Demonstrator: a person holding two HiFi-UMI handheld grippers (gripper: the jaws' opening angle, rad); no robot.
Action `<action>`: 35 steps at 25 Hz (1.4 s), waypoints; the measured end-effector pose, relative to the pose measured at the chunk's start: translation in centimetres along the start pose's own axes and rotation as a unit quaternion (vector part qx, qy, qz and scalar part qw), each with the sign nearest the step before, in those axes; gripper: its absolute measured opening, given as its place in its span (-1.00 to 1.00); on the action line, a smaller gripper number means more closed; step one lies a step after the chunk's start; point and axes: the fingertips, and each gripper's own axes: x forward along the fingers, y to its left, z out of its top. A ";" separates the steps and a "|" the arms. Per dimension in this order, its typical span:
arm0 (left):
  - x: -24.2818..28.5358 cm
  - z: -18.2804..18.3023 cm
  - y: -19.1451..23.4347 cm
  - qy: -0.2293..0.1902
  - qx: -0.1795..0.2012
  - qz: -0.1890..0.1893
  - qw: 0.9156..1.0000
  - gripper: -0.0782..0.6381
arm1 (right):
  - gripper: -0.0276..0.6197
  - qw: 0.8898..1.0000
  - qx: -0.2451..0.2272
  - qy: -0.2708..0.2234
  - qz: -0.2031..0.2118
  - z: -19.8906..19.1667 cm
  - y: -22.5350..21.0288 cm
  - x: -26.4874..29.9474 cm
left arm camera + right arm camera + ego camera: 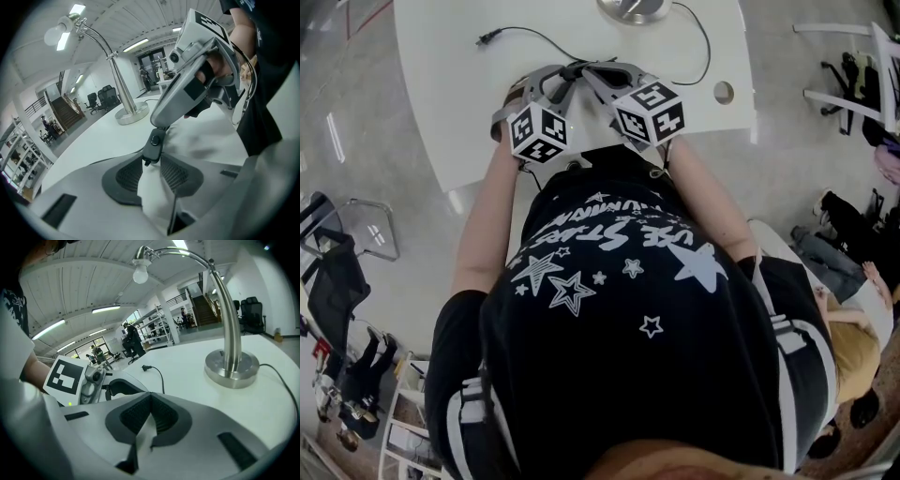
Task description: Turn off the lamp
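The lamp's round metal base [633,7] stands at the far edge of the white table [441,94]. Its curved arm and white bulb [140,273] show in both gripper views; whether the bulb glows I cannot tell. The cord's small black inline switch [153,143] sits at the tips of my left gripper [152,158], whose jaws are shut on its lower end. My right gripper [161,123] comes in from above with its tip against the switch's top. In its own view the right gripper [150,398] has its pads together, and the switch is hidden there.
The lamp cord [705,52] loops from the base toward the grippers, and its loose plug [487,37] lies at the far left of the table. A round cable hole [724,92] is near the table's right edge. Chairs [853,84] stand on the floor around.
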 end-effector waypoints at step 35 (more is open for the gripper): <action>0.8 0.3 -0.4 0.028 -0.021 -0.028 0.999 -0.41 | -0.90 0.993 -0.061 0.087 -0.046 -1.3 -1.6 1.0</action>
